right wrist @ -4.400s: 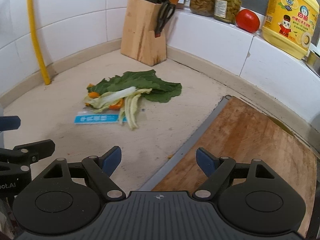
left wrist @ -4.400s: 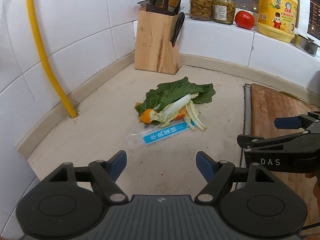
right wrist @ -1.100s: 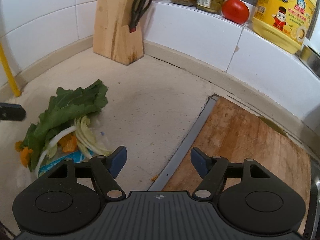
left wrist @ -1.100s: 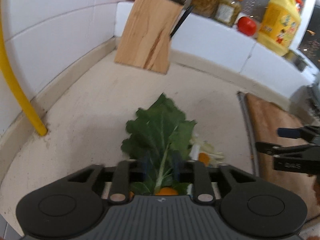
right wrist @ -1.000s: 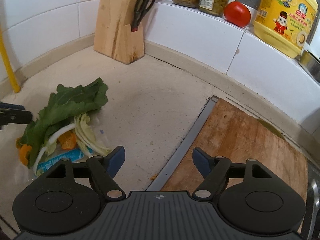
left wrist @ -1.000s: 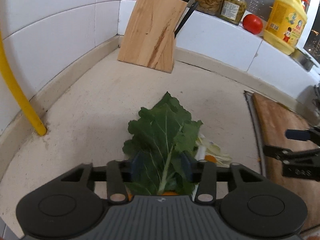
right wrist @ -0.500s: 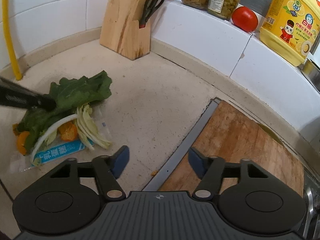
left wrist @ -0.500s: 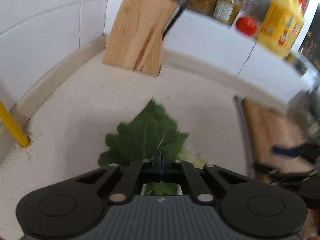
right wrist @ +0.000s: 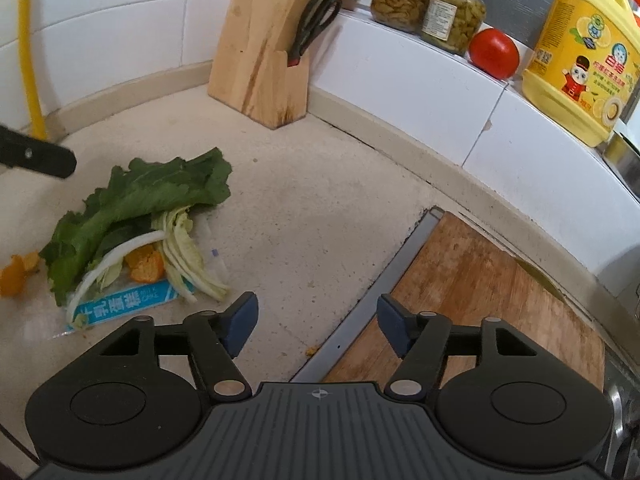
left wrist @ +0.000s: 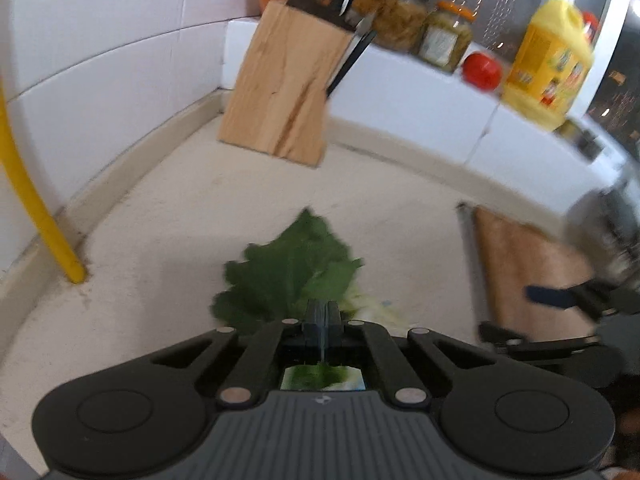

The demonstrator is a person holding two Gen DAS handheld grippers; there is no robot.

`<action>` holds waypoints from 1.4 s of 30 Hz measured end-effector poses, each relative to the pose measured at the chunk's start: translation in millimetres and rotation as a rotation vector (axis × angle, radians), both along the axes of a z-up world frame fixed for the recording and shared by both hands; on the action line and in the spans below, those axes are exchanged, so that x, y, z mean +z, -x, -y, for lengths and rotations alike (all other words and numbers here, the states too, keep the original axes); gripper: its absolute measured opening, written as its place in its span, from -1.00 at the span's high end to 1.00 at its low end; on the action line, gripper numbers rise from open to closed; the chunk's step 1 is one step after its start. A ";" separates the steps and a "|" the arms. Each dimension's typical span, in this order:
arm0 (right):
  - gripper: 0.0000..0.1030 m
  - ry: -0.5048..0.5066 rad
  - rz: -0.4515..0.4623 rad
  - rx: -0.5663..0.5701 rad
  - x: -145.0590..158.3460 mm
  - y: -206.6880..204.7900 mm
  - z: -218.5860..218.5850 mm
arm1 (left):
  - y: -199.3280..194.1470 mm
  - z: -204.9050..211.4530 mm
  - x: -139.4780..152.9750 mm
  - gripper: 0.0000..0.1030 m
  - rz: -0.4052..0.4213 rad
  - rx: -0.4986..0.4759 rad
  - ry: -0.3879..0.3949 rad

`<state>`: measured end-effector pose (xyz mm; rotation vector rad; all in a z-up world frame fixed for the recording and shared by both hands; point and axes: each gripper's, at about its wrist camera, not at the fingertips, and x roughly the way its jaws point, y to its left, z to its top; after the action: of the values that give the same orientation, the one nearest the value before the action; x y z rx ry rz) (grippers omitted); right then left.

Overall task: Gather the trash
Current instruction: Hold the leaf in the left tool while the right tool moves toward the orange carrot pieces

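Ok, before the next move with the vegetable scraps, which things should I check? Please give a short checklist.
1. Left gripper closed: ok, its fingers meet.
2. Large green leaf caught in it: cannot tell. The right wrist view shows the leaf lying on the beige stone counter, seemingly apart from the fingertip.
3. Right gripper free: ok. Its fingers have just been opening, with nothing between them.
4. Blue and white plastic wrapper uncovered: not ok. Pale cabbage stalks lie across it.
5. Place to drop the trash: not ok. Neither view shows one.
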<state>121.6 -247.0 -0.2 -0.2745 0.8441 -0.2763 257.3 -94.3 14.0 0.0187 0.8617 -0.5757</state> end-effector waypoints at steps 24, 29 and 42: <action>-0.23 -0.013 -0.049 0.050 -20.2 -5.8 0.1 | -34.2 20.1 -15.0 1.00 -0.081 -0.028 -0.009; -0.23 -0.036 -0.044 0.030 -18.4 -5.2 7.1 | -24.9 -5.1 14.7 1.00 -0.061 -0.030 0.118; -0.45 -0.064 -0.059 -0.002 -19.7 -1.7 9.4 | -55.7 21.1 -54.2 0.32 -0.117 -0.078 -0.043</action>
<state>123.3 -256.4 -19.9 -0.2231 0.9096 -0.2434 313.0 -115.4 -40.2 0.0585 0.9909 -0.6354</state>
